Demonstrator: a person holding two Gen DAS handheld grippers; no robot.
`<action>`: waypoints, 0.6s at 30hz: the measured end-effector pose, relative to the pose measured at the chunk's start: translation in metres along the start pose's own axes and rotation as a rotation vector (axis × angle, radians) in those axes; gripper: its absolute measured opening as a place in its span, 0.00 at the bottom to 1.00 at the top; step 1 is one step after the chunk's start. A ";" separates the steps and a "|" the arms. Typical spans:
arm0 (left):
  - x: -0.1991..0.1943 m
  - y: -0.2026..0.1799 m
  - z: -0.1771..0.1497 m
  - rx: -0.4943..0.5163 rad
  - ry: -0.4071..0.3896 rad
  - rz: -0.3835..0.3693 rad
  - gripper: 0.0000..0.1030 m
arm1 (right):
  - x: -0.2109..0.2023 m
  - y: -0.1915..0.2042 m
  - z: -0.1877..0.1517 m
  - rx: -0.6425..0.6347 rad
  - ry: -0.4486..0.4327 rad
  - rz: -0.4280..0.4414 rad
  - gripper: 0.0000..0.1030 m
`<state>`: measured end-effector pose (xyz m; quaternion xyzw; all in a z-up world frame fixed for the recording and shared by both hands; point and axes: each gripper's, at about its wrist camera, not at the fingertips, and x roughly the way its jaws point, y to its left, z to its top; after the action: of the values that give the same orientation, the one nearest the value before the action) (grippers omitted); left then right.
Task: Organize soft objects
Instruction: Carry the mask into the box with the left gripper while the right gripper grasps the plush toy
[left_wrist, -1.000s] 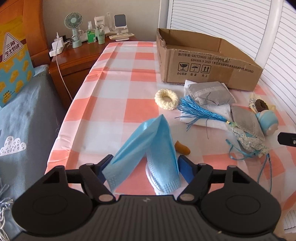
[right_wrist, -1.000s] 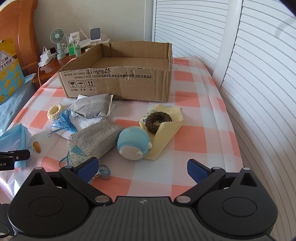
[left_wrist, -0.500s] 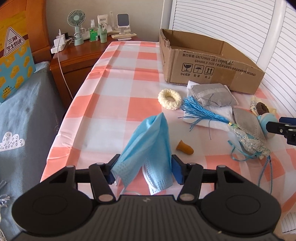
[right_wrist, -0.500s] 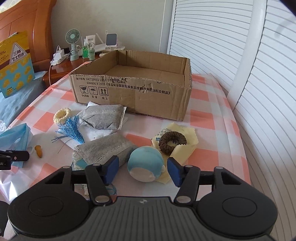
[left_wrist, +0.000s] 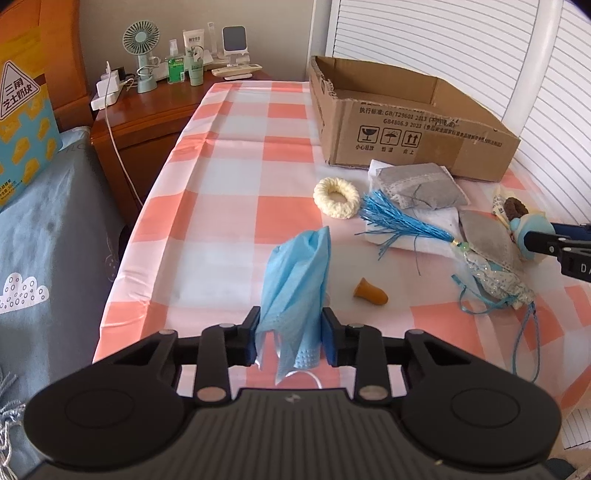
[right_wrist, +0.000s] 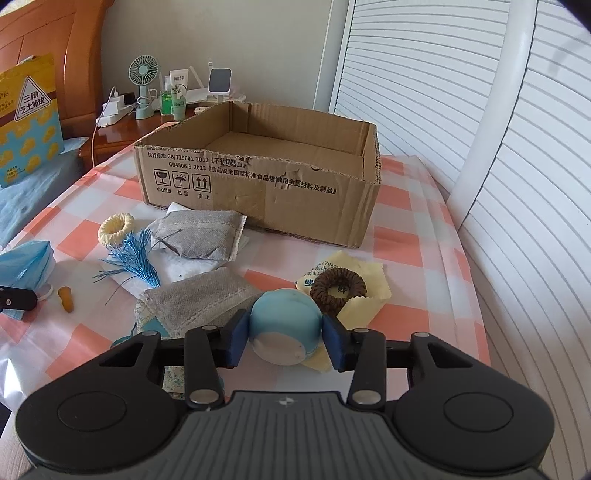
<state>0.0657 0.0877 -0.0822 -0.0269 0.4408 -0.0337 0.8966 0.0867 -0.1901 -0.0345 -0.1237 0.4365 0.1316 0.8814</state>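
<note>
My left gripper (left_wrist: 289, 338) is shut on a crumpled blue face mask (left_wrist: 295, 280) near the front left of the checked table. My right gripper (right_wrist: 285, 341) is shut on a round blue plush toy (right_wrist: 284, 325) that rests by a yellow cloth (right_wrist: 365, 291) with a brown hair tie (right_wrist: 338, 290). An open, empty cardboard box (right_wrist: 266, 177) stands behind; it also shows in the left wrist view (left_wrist: 410, 125). Two grey sachets (right_wrist: 199, 236) (right_wrist: 199, 299), a blue tassel (right_wrist: 135, 258), a cream hair ring (right_wrist: 115, 228) and an orange finger cot (right_wrist: 66, 298) lie between the grippers.
A wooden nightstand (left_wrist: 147, 110) with a small fan (left_wrist: 142, 51), bottles and a charger stands at the far left corner. A bed with a grey cover (left_wrist: 48, 221) runs along the table's left side. White slatted doors (right_wrist: 480, 129) close off the right.
Both grippers have closed: the left onto the blue mask, the right onto the blue plush toy after moving forward around it.
</note>
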 end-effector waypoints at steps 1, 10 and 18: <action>-0.001 0.001 0.000 0.003 -0.001 -0.002 0.27 | -0.003 0.000 0.000 -0.003 -0.007 0.002 0.47; -0.020 0.005 0.008 0.023 -0.021 -0.026 0.26 | -0.022 -0.003 0.003 -0.008 -0.033 0.013 0.47; -0.038 -0.008 0.031 0.107 -0.040 -0.083 0.26 | -0.036 -0.007 0.011 -0.029 -0.022 0.070 0.47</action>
<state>0.0668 0.0837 -0.0329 0.0023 0.4191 -0.0940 0.9031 0.0762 -0.1977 0.0013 -0.1194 0.4287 0.1700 0.8792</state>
